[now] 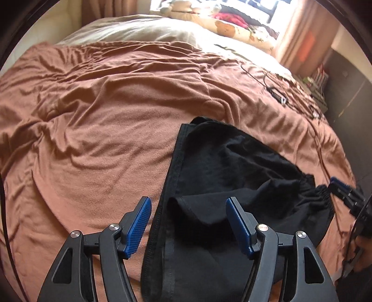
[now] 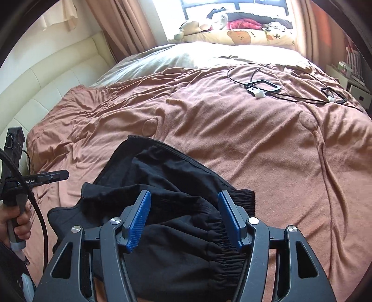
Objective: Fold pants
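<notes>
Black pants point(image 2: 167, 209) are lying loosely bunched on a brown blanket point(image 2: 255, 144) covering the bed. The left tool point(image 1: 188, 223) is hovering over a hemmed edge, the right tool point(image 2: 183, 218) over the elastic waistband; both are standing open, gripping nothing. Folding appears barely begun; next, each likely needs to pinch an edge.

Sunlit bedroom, bed filling the view ahead of the jaws

A rumpled brown blanket point(image 2: 232, 130) covers the bed; beyond it lies a pale duvet point(image 2: 186, 55), then a bear-print pillow point(image 2: 241, 37) under a bright window point(image 2: 232, 11). Pinkish curtains point(image 2: 121, 25) hang either side. A cream padded headboard point(image 2: 51, 76) curves along the left, a white shelf unit point(image 2: 353, 79) stands far right. Black cables point(image 2: 262, 86) lie on the blanket, well ahead.
</notes>
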The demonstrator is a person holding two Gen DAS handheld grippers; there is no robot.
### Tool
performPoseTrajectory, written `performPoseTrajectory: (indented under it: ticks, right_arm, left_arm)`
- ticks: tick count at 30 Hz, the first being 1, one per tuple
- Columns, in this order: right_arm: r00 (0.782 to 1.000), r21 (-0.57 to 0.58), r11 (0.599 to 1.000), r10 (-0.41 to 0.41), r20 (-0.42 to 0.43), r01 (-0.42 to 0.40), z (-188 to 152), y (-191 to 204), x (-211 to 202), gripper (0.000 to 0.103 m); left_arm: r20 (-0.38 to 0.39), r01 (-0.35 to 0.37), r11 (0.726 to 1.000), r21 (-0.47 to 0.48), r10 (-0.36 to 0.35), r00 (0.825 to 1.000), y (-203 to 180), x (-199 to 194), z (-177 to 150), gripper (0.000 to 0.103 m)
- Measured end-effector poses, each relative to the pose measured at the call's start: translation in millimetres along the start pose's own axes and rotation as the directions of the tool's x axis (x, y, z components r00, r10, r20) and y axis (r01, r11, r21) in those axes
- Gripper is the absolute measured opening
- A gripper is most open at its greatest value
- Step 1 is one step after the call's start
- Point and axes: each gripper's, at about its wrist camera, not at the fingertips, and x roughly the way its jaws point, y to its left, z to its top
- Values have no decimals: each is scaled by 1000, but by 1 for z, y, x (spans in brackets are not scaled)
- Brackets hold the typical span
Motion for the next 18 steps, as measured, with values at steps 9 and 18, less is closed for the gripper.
performPoseTrajectory:
  ticks: [9,18]
  right_arm:
    - [993,-12,997,-71,-90,70,-14,-30,-8,58]
    - [986,-46,997,-71,-148,65,-14,-35,3,58]
  left_arm:
    - [-69,-32,941,338,59,996,-37,19,-12,69]
    - [-112,-21,898,439,78,991,-44,44,-17,69]
